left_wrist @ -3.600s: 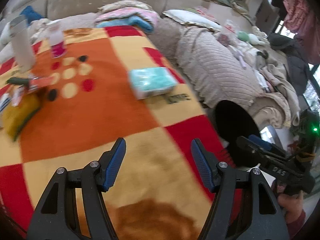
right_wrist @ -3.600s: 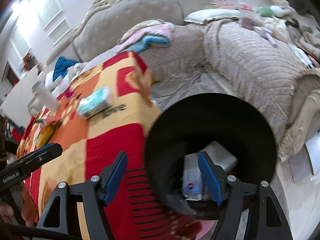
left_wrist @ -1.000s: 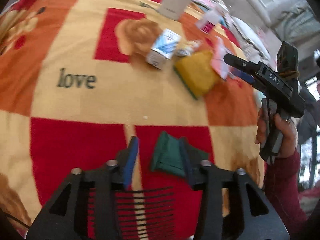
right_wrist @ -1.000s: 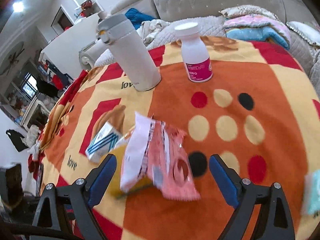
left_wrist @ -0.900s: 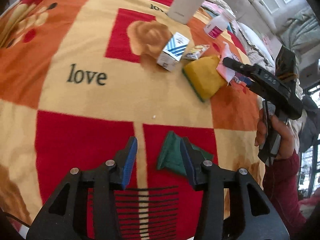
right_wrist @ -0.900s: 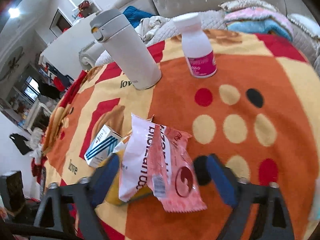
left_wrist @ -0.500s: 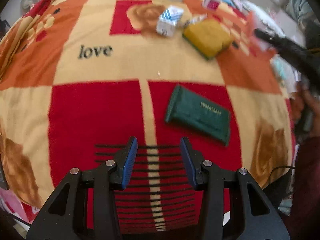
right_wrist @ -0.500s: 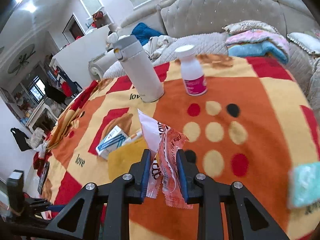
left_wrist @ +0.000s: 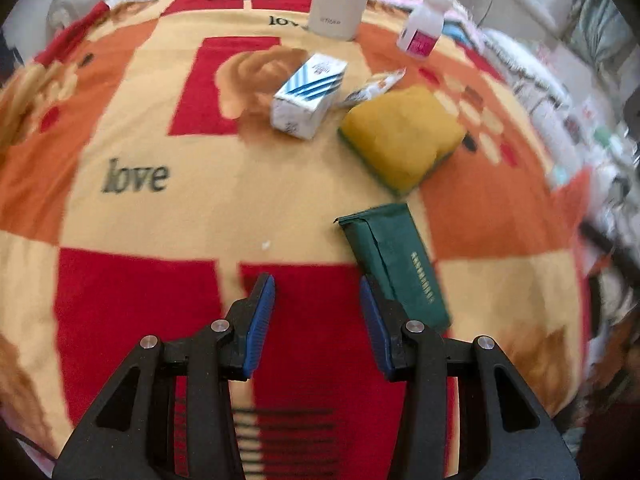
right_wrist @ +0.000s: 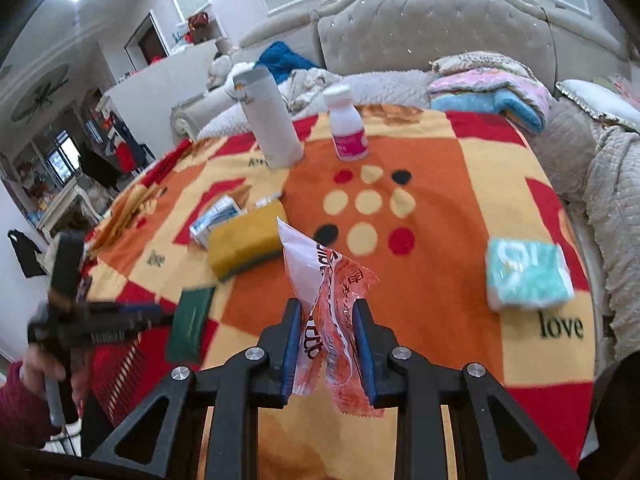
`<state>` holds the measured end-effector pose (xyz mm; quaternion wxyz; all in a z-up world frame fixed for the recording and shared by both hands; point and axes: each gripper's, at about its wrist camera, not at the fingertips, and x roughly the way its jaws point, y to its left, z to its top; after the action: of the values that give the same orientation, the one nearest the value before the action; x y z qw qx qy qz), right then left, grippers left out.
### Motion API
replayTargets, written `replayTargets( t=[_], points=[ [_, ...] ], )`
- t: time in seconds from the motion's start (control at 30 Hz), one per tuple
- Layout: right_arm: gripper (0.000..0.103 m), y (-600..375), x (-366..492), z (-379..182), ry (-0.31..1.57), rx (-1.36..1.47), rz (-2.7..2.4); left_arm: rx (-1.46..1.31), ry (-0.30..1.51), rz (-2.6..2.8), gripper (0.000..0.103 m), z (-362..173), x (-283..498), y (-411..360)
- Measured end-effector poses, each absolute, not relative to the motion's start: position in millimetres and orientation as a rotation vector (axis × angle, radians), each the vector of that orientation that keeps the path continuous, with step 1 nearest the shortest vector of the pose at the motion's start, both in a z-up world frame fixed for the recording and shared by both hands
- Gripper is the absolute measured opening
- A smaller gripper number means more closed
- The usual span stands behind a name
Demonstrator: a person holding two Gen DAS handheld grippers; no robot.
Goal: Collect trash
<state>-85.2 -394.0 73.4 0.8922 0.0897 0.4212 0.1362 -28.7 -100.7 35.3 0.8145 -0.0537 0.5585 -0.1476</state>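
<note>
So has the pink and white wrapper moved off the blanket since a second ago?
Yes. The wrapper lay against the yellow sponge; now it is pinched upright in the right gripper, lifted clear of the sponge and drawn toward the camera.

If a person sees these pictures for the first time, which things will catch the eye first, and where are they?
First comes the pink and white snack wrapper, pinched upright in the right claw above the bright checked blanket. Next is the yellow sponge in the middle of the blanket, with a blue-striped white box beside it. A dark green packet lies flat just ahead of the open, empty left claw.
</note>
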Motion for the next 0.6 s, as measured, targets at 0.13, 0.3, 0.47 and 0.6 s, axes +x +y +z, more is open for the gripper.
replayTargets(
  t=[0.13,0.3,0.47,0.6],
  points=[
    [0.025,-396,-95,55,0.930,0.167,0.237,-0.262,1.197,-0.327,0.042,35,-24,-96],
    [0.025,-385,-100,33,0.985,0.103,0.207,-0.333,1.189,-0.326,0.044,41,-36,-91],
    [0.057,-381,-103,35,0.975,0.134,0.233,-0.374,1.173,-0.326,0.056,48,-49,-89],
    [0.071,-390,-111,44,0.949,0.175,0.242,-0.375,1.178,-0.319,0.057,47,-58,-93]
  ],
)
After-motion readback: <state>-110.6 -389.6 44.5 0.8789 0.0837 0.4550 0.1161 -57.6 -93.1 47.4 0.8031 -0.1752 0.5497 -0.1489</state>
